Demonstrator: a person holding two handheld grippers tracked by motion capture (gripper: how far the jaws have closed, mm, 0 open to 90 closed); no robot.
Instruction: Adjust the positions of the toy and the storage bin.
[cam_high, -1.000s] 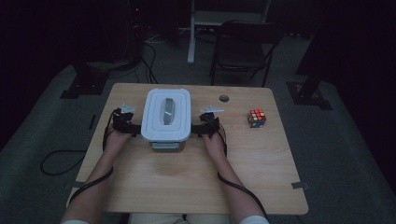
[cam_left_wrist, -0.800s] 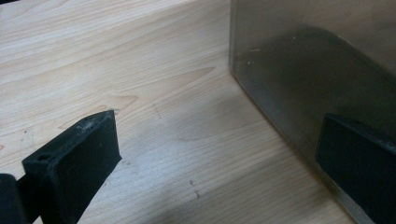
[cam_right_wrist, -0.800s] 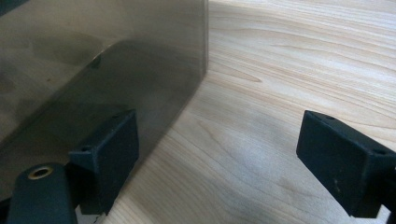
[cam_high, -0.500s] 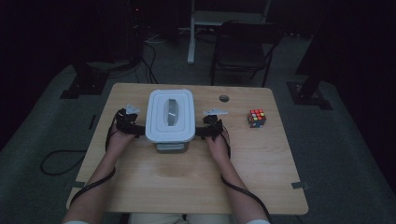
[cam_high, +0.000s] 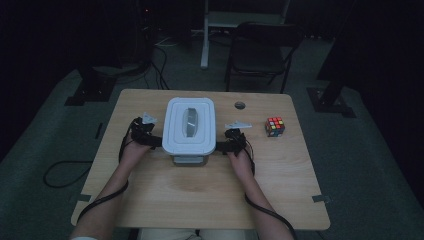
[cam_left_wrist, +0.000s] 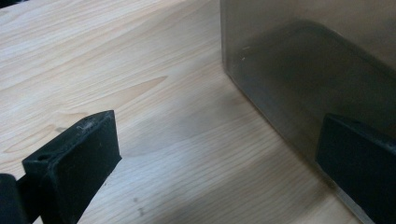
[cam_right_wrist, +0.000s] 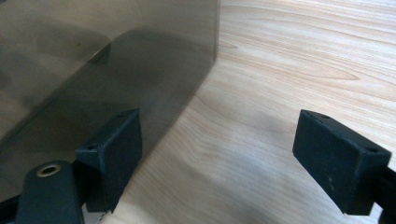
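Lidded bin (cam_high: 189, 131), white lid with a clear window, smoky translucent walls: sits on the bench (cam_high: 200, 200) a little toward 12 o'clock of its centre.

Left claw (cam_high: 150, 140) at the bin's 9 o'clock side, low against the wall. In the left gripper view the jaws stand apart, one over bare wood, the other close against the grey wall (cam_left_wrist: 317, 70). Nothing between the pads; released.

Right claw (cam_high: 226, 146) at the bin's 3 o'clock side. Its jaws have just been closing a little, yet the right gripper view has them wide, one beside the wall (cam_right_wrist: 93, 70), the other over wood. Nothing between them; released.

Puzzle cube (cam_high: 275, 126) lies apart at the bin's 3 o'clock, beyond the right claw. Small round hole (cam_high: 240, 105) in the bench at 1 o'clock.

Judged: both claws flank the bin, likely to shift it or take it up.

Risks:
- Smooth walls, no pinch on them. A squeeze from both sides could slip and the bin twist or drop.
- Uneven push from one side would skew it across the bench.
- Lifting by the lid rim could pop the lid off if it is only resting; I cannot tell whether it is latched.
- A slide toward 3 o'clock could knock the puzzle cube.
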